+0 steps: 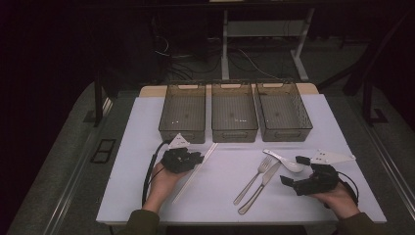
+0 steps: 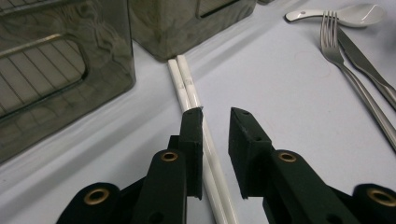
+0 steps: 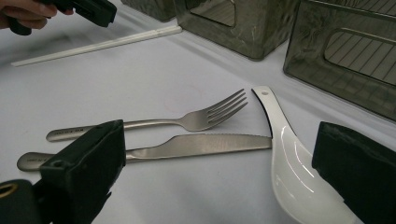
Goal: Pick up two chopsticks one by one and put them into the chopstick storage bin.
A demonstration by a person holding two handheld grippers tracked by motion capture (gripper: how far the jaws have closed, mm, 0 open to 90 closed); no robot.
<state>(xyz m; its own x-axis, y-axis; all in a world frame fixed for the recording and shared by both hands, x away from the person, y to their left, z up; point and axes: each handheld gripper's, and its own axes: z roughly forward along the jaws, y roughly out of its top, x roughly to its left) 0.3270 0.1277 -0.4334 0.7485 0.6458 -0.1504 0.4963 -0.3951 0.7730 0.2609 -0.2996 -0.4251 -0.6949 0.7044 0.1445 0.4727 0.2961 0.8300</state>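
Note:
A pair of white chopsticks (image 1: 195,169) lies on the white mat, running diagonally toward the bins. My left gripper (image 1: 198,157) hovers low over them, open by a narrow gap. In the left gripper view the chopsticks (image 2: 189,91) run under the inner edge of the left jaw of that gripper (image 2: 217,114). A fork (image 1: 254,178), a knife (image 1: 262,188) and a white ceramic spoon (image 1: 286,160) lie at the right. My right gripper (image 1: 295,170) is wide open beside the spoon's bowl. From its own camera, the gripper (image 3: 219,135) spans the spoon (image 3: 289,172), knife (image 3: 201,143) and fork (image 3: 205,116), gripping nothing.
Three dark see-through bins, left (image 1: 182,136), middle (image 1: 234,136) and right (image 1: 284,134), stand in a row at the back of the mat (image 1: 225,200). The table drops off beyond the mat's edges. Bare mat lies between the chopsticks and the fork.

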